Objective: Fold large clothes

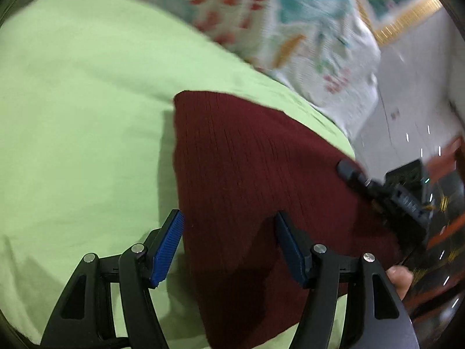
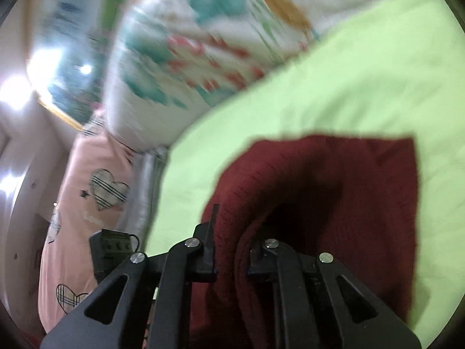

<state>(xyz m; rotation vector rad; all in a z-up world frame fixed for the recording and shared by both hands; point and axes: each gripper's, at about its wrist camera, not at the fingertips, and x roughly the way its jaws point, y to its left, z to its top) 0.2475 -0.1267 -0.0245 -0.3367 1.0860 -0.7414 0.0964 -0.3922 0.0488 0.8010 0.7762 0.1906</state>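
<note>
Maroon knitwear (image 2: pixel 334 203), one folded piece, is spread on the green bed sheet (image 1: pixel 72 116). Its bunched edge is clamped in the right tongs (image 2: pixel 231 257). Left tongs (image 1: pixel 229 247) are held apart above it.

Bare green sheet (image 1: pixel 72 116) lies left of sweater (image 1: pixel 247 160); patterned pillow (image 1: pixel 290 29) probably blocks beyond.

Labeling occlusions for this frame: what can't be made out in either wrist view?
- Right wrist: right gripper pads, buried in the bunched garment.
- Left wrist: garment's right edge, hidden behind the right gripper; its jaws blurred.
- Both: quilt print, motion-blurred.
- Both: sheet extent, cut by the lens rim.
- Garment type: folded, unclear.
</note>
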